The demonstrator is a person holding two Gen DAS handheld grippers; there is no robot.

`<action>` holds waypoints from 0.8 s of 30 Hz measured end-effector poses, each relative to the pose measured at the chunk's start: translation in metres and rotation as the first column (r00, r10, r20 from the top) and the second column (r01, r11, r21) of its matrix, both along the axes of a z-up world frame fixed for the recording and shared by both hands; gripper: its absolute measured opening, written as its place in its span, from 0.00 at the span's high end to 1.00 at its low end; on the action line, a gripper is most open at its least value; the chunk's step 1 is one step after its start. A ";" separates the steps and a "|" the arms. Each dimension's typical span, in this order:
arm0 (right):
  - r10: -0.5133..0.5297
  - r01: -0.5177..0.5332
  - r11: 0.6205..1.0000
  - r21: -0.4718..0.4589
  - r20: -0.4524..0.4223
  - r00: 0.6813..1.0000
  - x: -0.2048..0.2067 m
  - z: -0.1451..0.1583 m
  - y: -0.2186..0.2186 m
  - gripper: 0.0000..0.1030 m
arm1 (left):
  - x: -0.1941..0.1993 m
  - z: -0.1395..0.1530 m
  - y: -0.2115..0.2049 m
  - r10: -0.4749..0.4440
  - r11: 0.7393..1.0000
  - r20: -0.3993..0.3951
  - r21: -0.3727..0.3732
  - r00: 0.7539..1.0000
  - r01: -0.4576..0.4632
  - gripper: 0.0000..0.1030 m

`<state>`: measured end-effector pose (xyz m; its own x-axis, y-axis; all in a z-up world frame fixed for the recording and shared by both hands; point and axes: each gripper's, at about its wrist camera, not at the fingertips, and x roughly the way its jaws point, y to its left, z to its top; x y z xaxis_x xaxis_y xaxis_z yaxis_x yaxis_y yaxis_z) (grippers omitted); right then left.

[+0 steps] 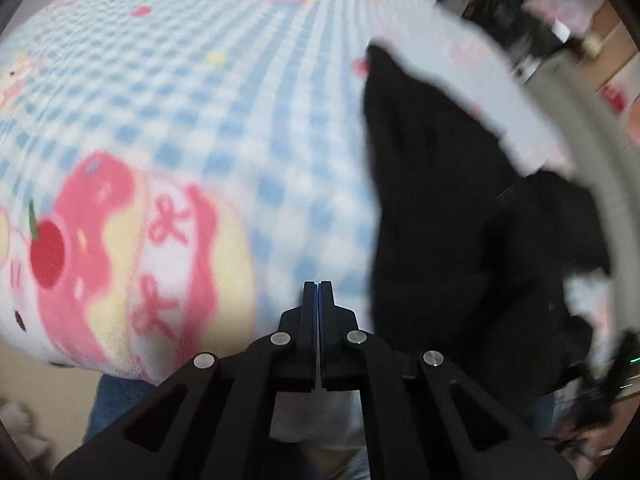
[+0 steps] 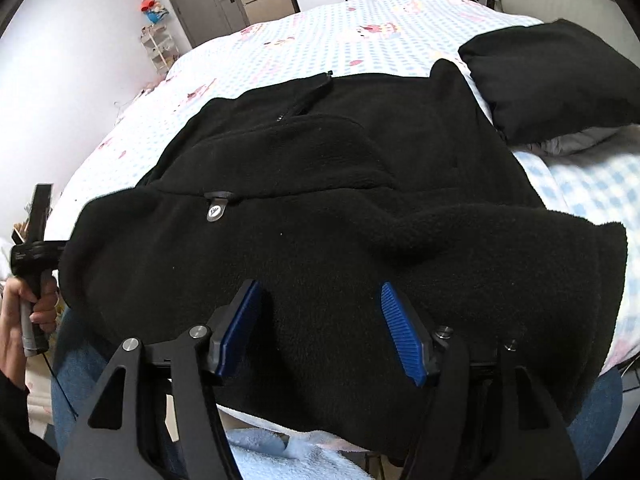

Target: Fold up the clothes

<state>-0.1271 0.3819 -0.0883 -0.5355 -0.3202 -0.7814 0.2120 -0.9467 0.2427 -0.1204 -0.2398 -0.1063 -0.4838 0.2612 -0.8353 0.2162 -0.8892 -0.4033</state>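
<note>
Right wrist view looked down past the right gripper (image 2: 320, 320), whose blue pads (image 2: 402, 332) stood spread with nothing pinched between them — they hung over the near hem of the black fleece jacket (image 2: 328, 208), probably so that a fold of it could be taken. The jacket lay spread across the near edge of the bed, over a blue-and-white checked blanket (image 2: 328, 36), its hem draped toward the person's jeans-clad legs (image 2: 74, 376). That flat spread looked deliberate: a garment laid open is easier to fold. A zipper pull (image 2: 216, 210) sat just past the near panel, and a pocket zipper (image 2: 304, 98) ran farther up. At the left rim a hand (image 2: 28, 316) gripped a handle, evidently that of the other tool. Beyond the jacket to the right lay a second dark garment (image 2: 560, 76), apart from the first, likely waiting its turn.

Left wrist view was blurred. The left gripper (image 1: 319, 292) had its fingers pressed together on nothing, over the blanket beside a cherry-and-cake print (image 1: 120, 248). The jacket's dark mass (image 1: 448, 216) lay to its right — untouched by that tool.
</note>
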 end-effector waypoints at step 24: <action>-0.125 0.125 0.992 -0.008 -0.040 0.991 0.030 0.037 0.069 0.33 | -0.012 0.022 0.010 -0.057 0.983 0.048 -0.172 0.997 0.064 0.56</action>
